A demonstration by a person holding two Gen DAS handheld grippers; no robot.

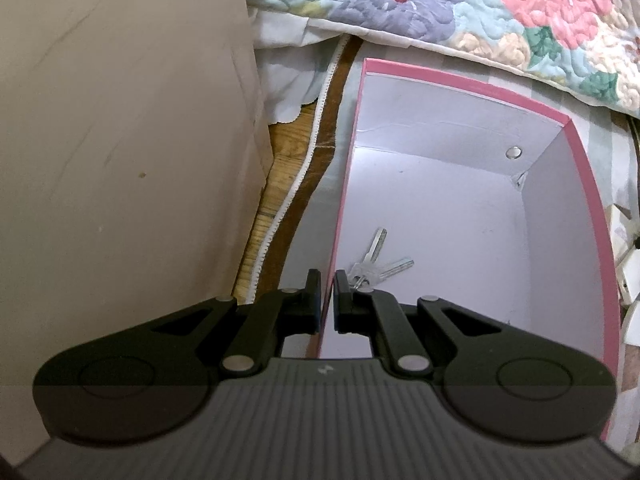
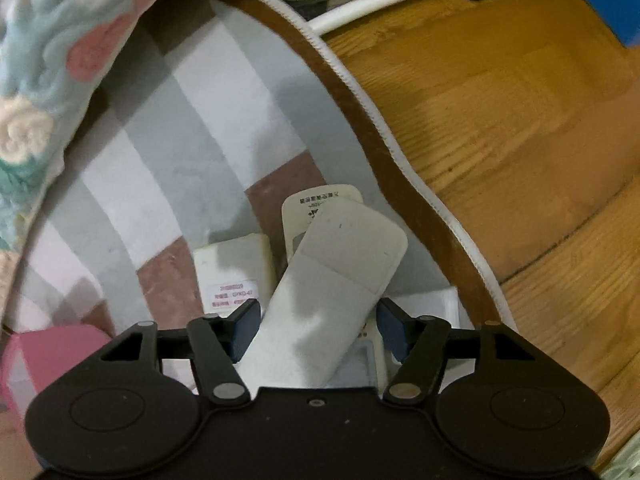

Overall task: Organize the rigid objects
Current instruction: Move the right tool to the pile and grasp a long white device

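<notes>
Fingers spread on the right gripper (image 2: 316,326), straddling the top remote (image 2: 332,284), pads not yet touching.
Left gripper (image 1: 327,300) pinches the pink box (image 1: 592,216) wall, keys (image 1: 374,262) inside. Best to centre on the remote's body, then squeeze without dragging its neighbours.

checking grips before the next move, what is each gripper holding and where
Left gripper: shut on the pink box, pinching its near wall. Right gripper: holds nothing; open jaws straddle a white remote.
</notes>
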